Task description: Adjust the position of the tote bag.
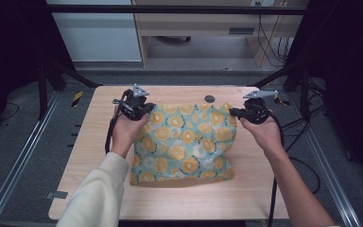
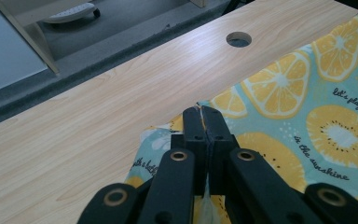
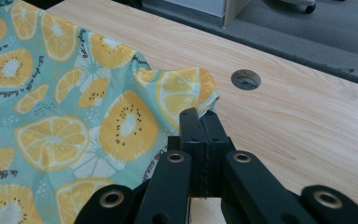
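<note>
Both my left gripper [image 1: 147, 108] and right gripper [image 1: 233, 112] clamp far corners of the limp, light citrus-print cloth [image 1: 184, 142], best held by its corners.

right gripper [image 3: 200, 114] up close, its two black jaws rising from the bottom of the frame and pressed tight together, pinching the corner of the cloth [image 3: 74, 116]. the cloth is pale teal with orange slices, yellow kiwi-like rounds and small black lettering, and it spreads away to the left and down. right at the jaws its corner puckers up into a small raised fold, orange print on it, lifted clear of the wood. beyond that, the light wooden table [image 3: 307, 121] runs off to the right, bare grain showing. a round hole [image 3: 245, 79] sits in the tabletop just past the pinched corner, near but apart from it. grey floor [image 3: 317, 42] lies past the table's far edge.
</note>
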Available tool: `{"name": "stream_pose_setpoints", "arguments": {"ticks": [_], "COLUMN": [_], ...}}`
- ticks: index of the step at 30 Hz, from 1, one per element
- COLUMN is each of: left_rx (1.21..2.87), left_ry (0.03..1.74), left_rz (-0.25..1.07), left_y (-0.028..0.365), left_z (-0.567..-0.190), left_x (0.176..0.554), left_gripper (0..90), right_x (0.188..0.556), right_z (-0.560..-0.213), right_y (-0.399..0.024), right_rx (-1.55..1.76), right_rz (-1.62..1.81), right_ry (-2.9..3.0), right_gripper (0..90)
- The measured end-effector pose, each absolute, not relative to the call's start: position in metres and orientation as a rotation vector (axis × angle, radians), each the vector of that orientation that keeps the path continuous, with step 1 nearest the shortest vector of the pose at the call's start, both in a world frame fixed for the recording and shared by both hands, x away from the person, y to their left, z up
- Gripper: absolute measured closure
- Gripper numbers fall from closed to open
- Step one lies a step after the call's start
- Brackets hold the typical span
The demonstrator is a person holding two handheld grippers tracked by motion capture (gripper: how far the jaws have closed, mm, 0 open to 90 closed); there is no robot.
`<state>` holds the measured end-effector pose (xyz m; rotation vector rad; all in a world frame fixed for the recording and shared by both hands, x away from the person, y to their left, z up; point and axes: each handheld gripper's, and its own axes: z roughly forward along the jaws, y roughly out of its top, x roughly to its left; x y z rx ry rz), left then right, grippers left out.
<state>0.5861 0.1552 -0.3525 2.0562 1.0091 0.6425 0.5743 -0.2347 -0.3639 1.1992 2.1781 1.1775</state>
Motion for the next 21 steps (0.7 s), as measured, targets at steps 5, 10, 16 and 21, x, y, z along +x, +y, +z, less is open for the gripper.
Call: {"name": "stream_pose_setpoints", "arguments": {"ticks": [5, 10, 16, 21], "left_rx": [2.051, 2.054, 2.052, 2.051], "left_ry": [1.008, 1.005, 1.004, 0.995], "left_rz": [0.636, 0.631, 0.632, 0.636], "left_y": [0.1569, 0.1577, 0.1578, 0.1579], "left_z": [-0.351, -0.3508, -0.3498, -0.3475], "left_x": [0.5859, 0.5855, 0.5857, 0.5846], "left_gripper": [90.0, 90.0, 90.0, 90.0], "right_x": [0.5729, 0.572, 0.5722, 0.5715], "right_z": [-0.361, -0.3604, -0.3596, -0.3578], "right_y": [-0.235, -0.2342, -0.2338, -0.2341], "right_rx": [1.182, 1.176, 1.178, 1.172], "right_rz": [1.182, 1.184, 1.185, 1.186], "right_ry": [2.176, 2.178, 2.177, 2.175], "right_gripper": [90.0, 90.0, 90.0, 90.0]}}
